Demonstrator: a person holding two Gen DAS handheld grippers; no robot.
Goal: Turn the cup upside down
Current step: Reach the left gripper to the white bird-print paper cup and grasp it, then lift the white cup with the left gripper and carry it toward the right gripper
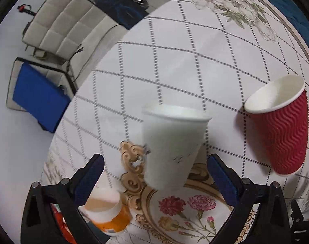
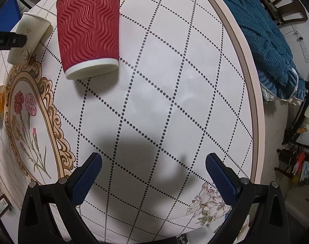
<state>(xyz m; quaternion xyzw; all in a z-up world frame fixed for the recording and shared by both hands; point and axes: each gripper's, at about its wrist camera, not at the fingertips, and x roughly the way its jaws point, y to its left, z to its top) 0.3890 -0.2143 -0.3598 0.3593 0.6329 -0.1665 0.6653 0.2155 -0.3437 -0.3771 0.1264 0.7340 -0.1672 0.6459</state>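
No legible text — cups bear none

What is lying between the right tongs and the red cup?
Nothing: the right wrist view shows only bare tablecloth and a shadow between the open right tongs and the red cup.

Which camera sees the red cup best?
The right wrist view: the red cup stands big and sharp there, its wavy ribbed side and white bottom band showing whole. The left wrist view puts it at the right edge, stretched by the lens, though its white inside and open rim show there.

White cup (image 1: 173,144) motion-blurred; orange jar (image 1: 109,215) partly behind left finger.
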